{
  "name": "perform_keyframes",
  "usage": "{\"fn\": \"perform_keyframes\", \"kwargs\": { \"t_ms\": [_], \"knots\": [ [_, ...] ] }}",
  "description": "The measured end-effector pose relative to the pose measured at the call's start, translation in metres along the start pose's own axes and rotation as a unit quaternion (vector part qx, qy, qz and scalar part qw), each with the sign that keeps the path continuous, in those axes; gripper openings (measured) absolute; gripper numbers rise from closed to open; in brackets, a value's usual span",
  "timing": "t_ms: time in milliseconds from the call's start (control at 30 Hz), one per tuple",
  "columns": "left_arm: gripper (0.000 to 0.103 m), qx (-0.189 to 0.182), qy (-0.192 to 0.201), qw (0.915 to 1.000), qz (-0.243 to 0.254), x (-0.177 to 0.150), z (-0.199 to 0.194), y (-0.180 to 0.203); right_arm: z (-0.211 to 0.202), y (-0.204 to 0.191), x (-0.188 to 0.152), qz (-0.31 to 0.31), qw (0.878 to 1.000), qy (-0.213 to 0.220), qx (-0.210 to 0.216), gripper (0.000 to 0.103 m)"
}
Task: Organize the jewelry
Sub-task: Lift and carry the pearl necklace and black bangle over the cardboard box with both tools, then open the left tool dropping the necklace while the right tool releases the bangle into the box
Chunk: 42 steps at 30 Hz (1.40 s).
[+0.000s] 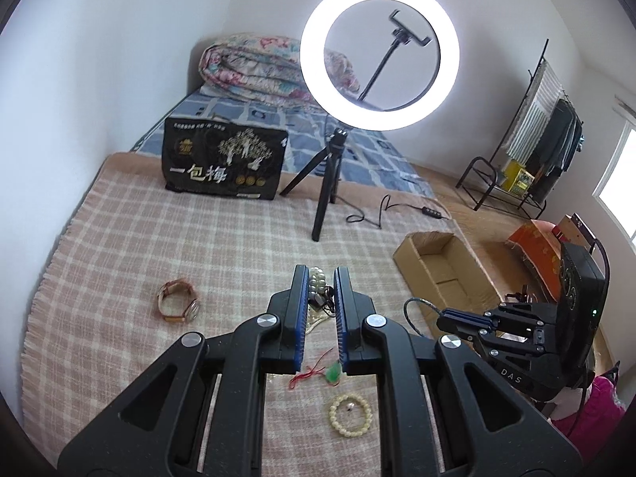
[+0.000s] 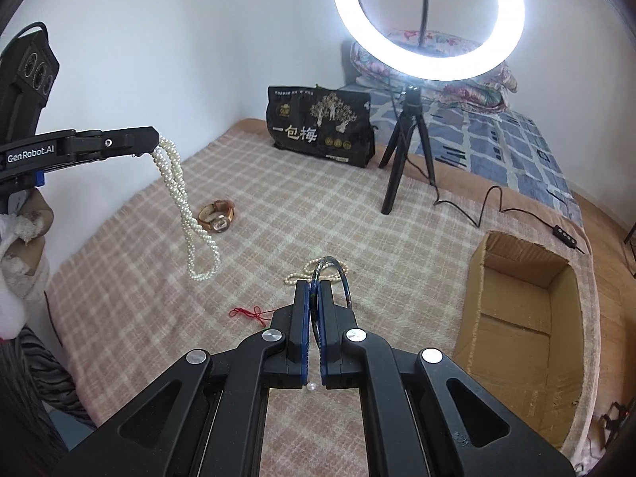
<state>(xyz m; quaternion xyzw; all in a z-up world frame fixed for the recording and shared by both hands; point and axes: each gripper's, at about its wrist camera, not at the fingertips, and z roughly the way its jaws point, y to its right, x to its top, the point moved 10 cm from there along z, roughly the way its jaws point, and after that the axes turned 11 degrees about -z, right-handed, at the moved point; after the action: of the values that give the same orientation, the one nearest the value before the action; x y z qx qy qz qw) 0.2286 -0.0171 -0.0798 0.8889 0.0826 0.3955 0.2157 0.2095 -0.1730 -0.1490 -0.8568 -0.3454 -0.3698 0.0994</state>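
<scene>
The left gripper (image 2: 157, 141) is clenched on a long white pearl necklace (image 2: 187, 214) that dangles in loops above the pink checked blanket (image 2: 357, 238) on the bed. The right gripper (image 2: 314, 290) grips a thin dark bangle (image 2: 336, 274), lifted near the middle, just left of an open brown cardboard box (image 2: 524, 318). A brown-strapped wristwatch (image 2: 218, 214) and a cream beaded bracelet (image 1: 349, 413) lie on the blanket.

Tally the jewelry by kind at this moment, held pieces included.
Pearl strands: 2, the hanging strand in the left gripper and the second strand on the blanket
Watch: 1
Bead bracelet: 1
Dark bangle, in the right gripper: 1
Red cord: 1
Loose pearl: 1
Total: 7
</scene>
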Motion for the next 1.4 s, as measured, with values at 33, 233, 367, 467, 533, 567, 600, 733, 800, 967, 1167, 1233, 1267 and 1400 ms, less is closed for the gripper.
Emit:
{"fn": "perform_keyframes", "kwargs": {
  "t_ms": [33,233,367,467,533,567,600,733,800,967,1167,1233,1267,1400],
  "knots": [
    [0.011,-0.004,0.003,1.0000,0.004,0.003,0.000,0.007,-0.005,0.003,-0.001,0.003,1.000,0.003,-0.003,0.002],
    [0.011,-0.025,0.008,0.9992,0.030,0.012,0.003,0.047,-0.038,0.031,-0.010,0.025,0.999,0.015,-0.025,0.002],
    [0.011,-0.039,0.011,0.9980,0.048,0.017,0.010,0.080,-0.055,0.054,-0.025,0.044,0.998,0.015,-0.043,0.002],
    [0.011,-0.054,0.008,0.9970,0.056,0.019,0.020,0.105,-0.066,0.073,-0.039,0.061,0.996,0.013,-0.056,0.002],
    [0.011,-0.064,0.005,0.9959,0.063,0.020,0.028,0.123,-0.072,0.085,-0.048,0.070,0.995,0.010,-0.064,0.002],
    [0.011,-0.068,0.003,0.9954,0.067,0.020,0.032,0.132,-0.074,0.088,-0.052,0.074,0.995,0.009,-0.067,0.002],
    [0.011,-0.072,0.001,0.9949,0.071,0.020,0.037,0.140,-0.075,0.095,-0.058,0.080,0.994,0.007,-0.071,0.002],
    [0.011,-0.089,-0.006,0.9926,0.082,0.019,0.056,0.177,-0.079,0.116,-0.076,0.100,0.992,-0.001,-0.081,0.002],
    [0.011,-0.099,-0.014,0.9913,0.085,0.019,0.067,0.194,-0.079,0.123,-0.084,0.109,0.991,-0.005,-0.083,0.002],
    [0.011,-0.114,-0.032,0.9882,0.097,0.012,0.102,0.235,-0.076,0.144,-0.103,0.132,0.987,-0.015,-0.085,0.002],
    [0.011,-0.119,-0.061,0.9865,0.095,-0.007,0.150,0.267,-0.070,0.161,-0.118,0.154,0.984,-0.023,-0.083,0.002],
    [0.011,-0.119,-0.074,0.9857,0.093,-0.015,0.167,0.274,-0.068,0.165,-0.123,0.158,0.984,-0.027,-0.083,0.002],
    [0.011,-0.118,-0.080,0.9854,0.093,-0.018,0.174,0.277,-0.067,0.167,-0.126,0.158,0.983,-0.029,-0.084,0.002],
    [0.011,-0.112,-0.104,0.9841,0.090,-0.033,0.202,0.287,-0.064,0.171,-0.131,0.164,0.983,-0.032,-0.080,0.002]
  ]
}}
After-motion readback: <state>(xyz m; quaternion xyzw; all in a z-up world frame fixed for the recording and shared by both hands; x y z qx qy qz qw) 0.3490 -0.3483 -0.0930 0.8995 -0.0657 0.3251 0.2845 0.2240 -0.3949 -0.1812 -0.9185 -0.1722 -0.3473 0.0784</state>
